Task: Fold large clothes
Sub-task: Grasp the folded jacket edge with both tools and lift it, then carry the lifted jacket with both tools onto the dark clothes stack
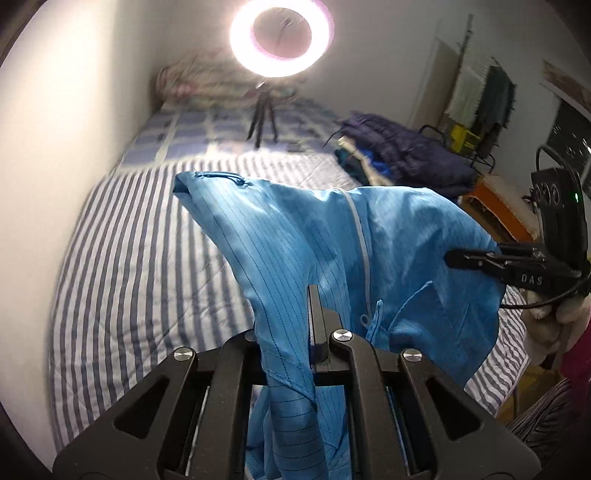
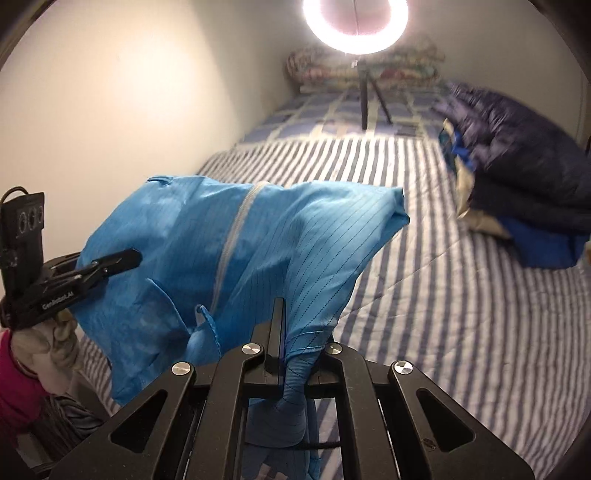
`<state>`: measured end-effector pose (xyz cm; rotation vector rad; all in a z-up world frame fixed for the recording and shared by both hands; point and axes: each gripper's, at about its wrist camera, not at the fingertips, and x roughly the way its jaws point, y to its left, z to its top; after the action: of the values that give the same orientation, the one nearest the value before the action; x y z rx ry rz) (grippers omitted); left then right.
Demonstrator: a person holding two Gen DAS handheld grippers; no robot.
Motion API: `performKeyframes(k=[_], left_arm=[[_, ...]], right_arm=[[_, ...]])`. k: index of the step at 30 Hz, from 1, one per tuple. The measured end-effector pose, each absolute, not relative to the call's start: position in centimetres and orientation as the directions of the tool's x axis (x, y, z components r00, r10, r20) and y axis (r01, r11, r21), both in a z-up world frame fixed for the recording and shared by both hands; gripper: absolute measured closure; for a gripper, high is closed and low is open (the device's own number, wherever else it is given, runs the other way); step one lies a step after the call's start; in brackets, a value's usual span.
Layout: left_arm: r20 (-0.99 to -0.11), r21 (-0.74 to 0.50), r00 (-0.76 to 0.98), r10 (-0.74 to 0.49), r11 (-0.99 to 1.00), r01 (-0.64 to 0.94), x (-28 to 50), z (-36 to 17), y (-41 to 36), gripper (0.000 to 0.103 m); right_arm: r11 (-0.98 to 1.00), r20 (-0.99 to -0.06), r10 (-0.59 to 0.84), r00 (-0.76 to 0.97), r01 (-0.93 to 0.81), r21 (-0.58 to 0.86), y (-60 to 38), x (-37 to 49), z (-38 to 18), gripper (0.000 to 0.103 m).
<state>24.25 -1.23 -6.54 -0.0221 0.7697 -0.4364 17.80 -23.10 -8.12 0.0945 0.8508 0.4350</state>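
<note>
A bright blue zip-front garment (image 1: 295, 236) with thin dark pinstripes hangs in the air above the striped bed (image 1: 129, 240). My left gripper (image 1: 295, 314) is shut on one edge of it, the cloth bunched between the fingers. My right gripper (image 2: 291, 332) is shut on the opposite edge of the garment (image 2: 240, 236). The right gripper also shows in the left wrist view (image 1: 454, 257), its fingers pinching the cloth. The left gripper shows in the right wrist view (image 2: 133, 258) doing the same. The white zip (image 2: 236, 236) runs down the middle, and the garment's lower part is hidden below.
A ring light (image 1: 280, 33) on a small tripod (image 1: 264, 118) stands on the bed. Folded dark blue clothes (image 2: 517, 155) are stacked at the bed's right side. Folded bedding (image 1: 192, 81) lies at the head, against the wall (image 1: 55, 110). An orange stool (image 1: 495, 210) stands beside the bed.
</note>
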Motion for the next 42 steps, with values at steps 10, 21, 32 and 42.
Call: performKeyframes(k=[10,21,32,42], left_arm=[[-0.618,-0.163,0.647,-0.446,0.878,0.450,24.5,-4.1,-4.7,0.098],[-0.608,-0.140,0.641,-0.467,0.859,0.493,25.9,-3.4,-9.2,0.098],[-0.582,-0.103,0.645,-0.495,0.832,0.545,28.0,-1.6,-14.2,0.098],[-0.578,-0.129,0.616,-0.536,0.805,0.579,32.2,-0.8,-19.1,0.098]], right_arm=[[0.934,-0.648,0.354,0.674,-0.282,0.218,-27.5,16.0,-4.3,0.099],[0.954,-0.644,0.295,0.706,-0.253,0.160,-30.5,15.6,-2.4,0.099],[0.970,-0.615,0.237,0.752,-0.217,0.109,-34.0,16.4,-0.1,0.099],[0.984,-0.596,0.170,0.785,-0.171,0.055,-38.0,18.8,1.2,0.099]])
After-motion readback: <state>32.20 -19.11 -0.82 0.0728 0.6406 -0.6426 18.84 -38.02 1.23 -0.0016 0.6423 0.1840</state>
